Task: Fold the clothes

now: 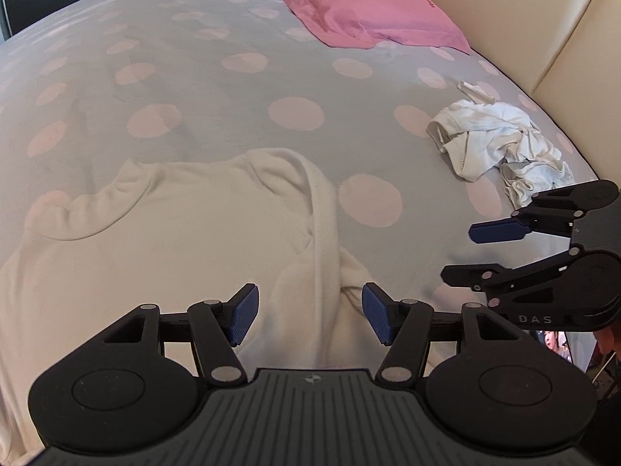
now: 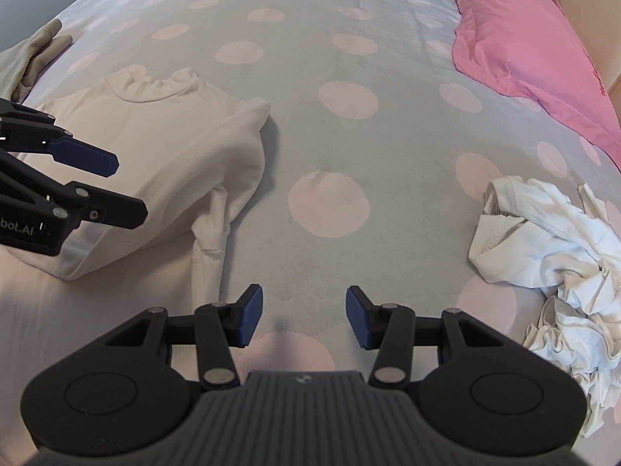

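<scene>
A cream long-sleeved top [image 1: 155,233] lies flat on the bed, collar away from me; its right sleeve [image 1: 322,240] is folded down along the body. It also shows in the right wrist view [image 2: 170,147]. My left gripper [image 1: 308,316] is open and empty, jaws wide, just above the folded sleeve. My right gripper [image 2: 304,316] is open and empty above bare bedspread to the right of the top; it shows in the left wrist view [image 1: 465,250] too. A crumpled white garment [image 1: 500,143] lies further right, also seen in the right wrist view [image 2: 543,248].
The bed has a grey spread with pink dots [image 2: 330,116]. A pink pillow [image 1: 357,4] lies at the head, next to a cream padded headboard [image 1: 524,27]. A beige garment [image 2: 31,58] lies at the far left edge.
</scene>
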A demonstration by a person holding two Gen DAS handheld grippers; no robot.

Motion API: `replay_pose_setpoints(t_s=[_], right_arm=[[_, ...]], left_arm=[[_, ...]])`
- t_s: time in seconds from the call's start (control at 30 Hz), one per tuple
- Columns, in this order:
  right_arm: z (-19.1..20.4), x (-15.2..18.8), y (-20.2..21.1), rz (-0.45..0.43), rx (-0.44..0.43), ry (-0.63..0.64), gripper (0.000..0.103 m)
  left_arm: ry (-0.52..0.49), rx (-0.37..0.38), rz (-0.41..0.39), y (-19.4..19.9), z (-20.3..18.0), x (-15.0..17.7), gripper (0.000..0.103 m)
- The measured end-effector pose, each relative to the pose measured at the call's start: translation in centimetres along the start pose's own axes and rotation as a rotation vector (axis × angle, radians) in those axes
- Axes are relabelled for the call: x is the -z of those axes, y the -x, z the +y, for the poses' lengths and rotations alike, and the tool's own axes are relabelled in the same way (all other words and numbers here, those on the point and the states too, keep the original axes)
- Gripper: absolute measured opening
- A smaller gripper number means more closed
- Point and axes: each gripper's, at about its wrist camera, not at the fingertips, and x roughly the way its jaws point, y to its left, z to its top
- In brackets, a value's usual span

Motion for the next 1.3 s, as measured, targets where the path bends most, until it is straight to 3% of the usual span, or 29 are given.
replay_pose_setpoints(t_s=[0.13, 0.2, 0.43, 0.63, 0.67, 0.77, 0.83, 1.03, 1.1, 1.2, 1.23, 1.3], right_arm=[[0.3, -0.3, -0.4, 0.005, -0.004, 0.003, 0.051], [0.7, -0.5, -0.4, -0.001, -0.01, 0.012, 0.051], [2.7, -1.2, -0.5, -0.056, -0.072, 0.058, 0.051], [4.5, -1.5, -1.9, -0.069, -0.096, 0.091, 0.05], [4.6, -1.6, -2.2, -0.067, -0.099, 0.089, 0.05], [4.9, -1.7, -3.0, -0.048, -0.1, 0.087, 0.033], [4.8, -1.8, -3.4, -0.029, -0.108, 0.079, 0.011], [2.7, -1.8, -3.1, 0.005, -0.085, 0.006, 0.007], [1.9, -1.7, -3.5, 0.034, -0.081, -0.033, 0.007], [1.5, -1.6, -4.3, 0.067, -0.068, -0.049, 0.006], [1.6, -1.6, -4.5, 0.075, -0.058, -0.044, 0.0], [1.6, -1.6, -4.8, 0.094, -0.031, -0.035, 0.0]], left_arm=[[-0.015, -0.007, 0.004, -0.8, 0.0, -0.2, 0.057], [-0.02, -0.018, 0.007, -1.1, 0.2, -0.3, 0.05], [0.007, 0.034, -0.011, -1.3, 0.9, -0.5, 0.048], [-0.022, 0.057, -0.003, -1.9, 0.4, -1.2, 0.02], [-0.024, 0.062, -0.001, -2.1, 0.3, -1.4, 0.012], [-0.028, 0.074, 0.001, -2.2, 0.4, -1.8, 0.004], [-0.036, 0.074, -0.003, -2.1, 0.5, -2.1, 0.003], [-0.061, 0.025, -0.07, -0.5, 1.8, -4.4, 0.002], [-0.049, -0.023, -0.063, -1.0, 2.7, -5.4, 0.002], [-0.026, -0.087, 0.014, -3.6, 4.0, -6.1, 0.002], [-0.034, -0.094, 0.019, -4.4, 4.2, -6.1, 0.002], [-0.028, -0.07, 0.013, -5.0, 4.5, -6.2, 0.002]])
